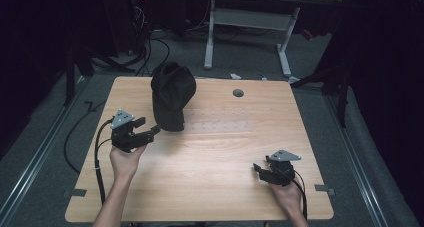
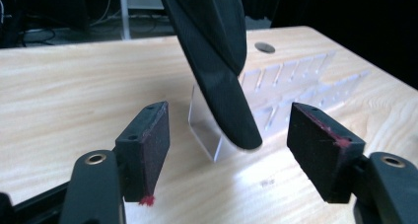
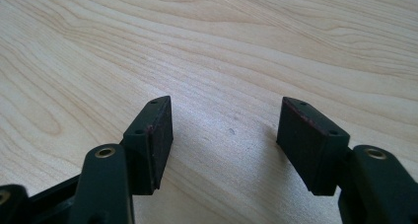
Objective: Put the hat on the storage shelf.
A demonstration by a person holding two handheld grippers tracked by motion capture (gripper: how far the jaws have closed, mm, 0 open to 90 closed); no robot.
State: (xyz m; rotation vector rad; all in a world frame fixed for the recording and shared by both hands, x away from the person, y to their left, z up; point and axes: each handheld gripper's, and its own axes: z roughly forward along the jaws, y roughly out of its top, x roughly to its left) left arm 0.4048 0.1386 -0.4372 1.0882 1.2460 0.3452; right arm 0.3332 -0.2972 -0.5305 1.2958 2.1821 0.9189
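Note:
A black cap (image 1: 172, 94) stands propped on a clear plastic stand near the back left of the wooden table (image 1: 210, 187). In the left gripper view the cap's brim (image 2: 217, 86) slopes down to the clear stand (image 2: 204, 123), just ahead of the jaws. My left gripper (image 1: 147, 126) (image 2: 229, 130) is open, its pads on either side of the brim's tip without touching it. At the front right my right gripper (image 1: 257, 169) (image 3: 226, 125) is open low over bare wood, with nothing between its pads.
A clear slotted plate (image 1: 220, 119) (image 2: 296, 86) lies flat to the right of the cap. A grey round cap (image 1: 238, 93) (image 2: 265, 47) is set into the tabletop near the back edge. White desk legs (image 1: 210, 37) and cables lie on the floor beyond.

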